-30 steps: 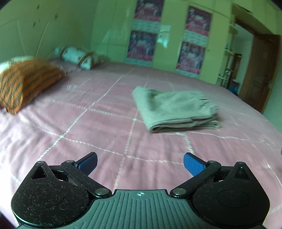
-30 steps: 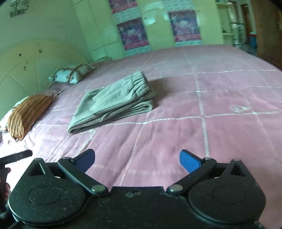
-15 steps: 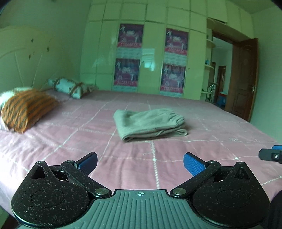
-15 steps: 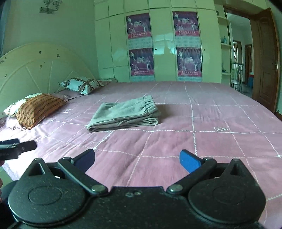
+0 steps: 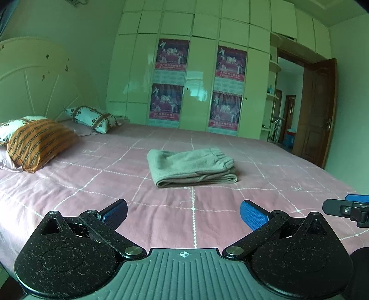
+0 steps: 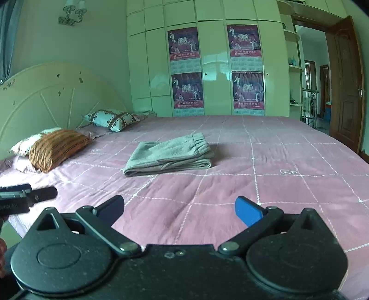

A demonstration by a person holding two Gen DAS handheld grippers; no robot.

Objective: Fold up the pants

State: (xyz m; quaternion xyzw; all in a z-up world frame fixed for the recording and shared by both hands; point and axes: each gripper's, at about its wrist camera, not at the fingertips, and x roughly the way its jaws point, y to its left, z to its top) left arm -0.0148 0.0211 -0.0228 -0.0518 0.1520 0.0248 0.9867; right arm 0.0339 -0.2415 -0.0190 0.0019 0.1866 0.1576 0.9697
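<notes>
The grey pants (image 5: 192, 167) lie folded into a compact stack near the middle of the bed (image 5: 69, 184), on its pink quilted cover, with the elastic waistband toward the right end of the stack and the rounded fold toward the left. Both tongs are well apart from them, near the bed's edge, and hold nothing.

From the left wrist view, the left tongs (image 5: 183, 213) stand wide, blue pads spread over bare cover. At the far right edge of this view a part of the right tongs (image 5: 346, 208) juts in, too little of it to judge there. The right wrist view settles it: the right tongs (image 6: 180, 208) are also spread wide, and the tip of the left tongs shows at its left edge.

The right wrist view alone shows the wall lamp (image 6: 70, 13) above the headboard (image 6: 46, 97). Both views take in the orange striped pillow (image 5: 39, 143), the patterned bolster (image 5: 94, 118), the wardrobe (image 5: 203, 69) with its four posters, and the open wooden door (image 5: 319, 110).
</notes>
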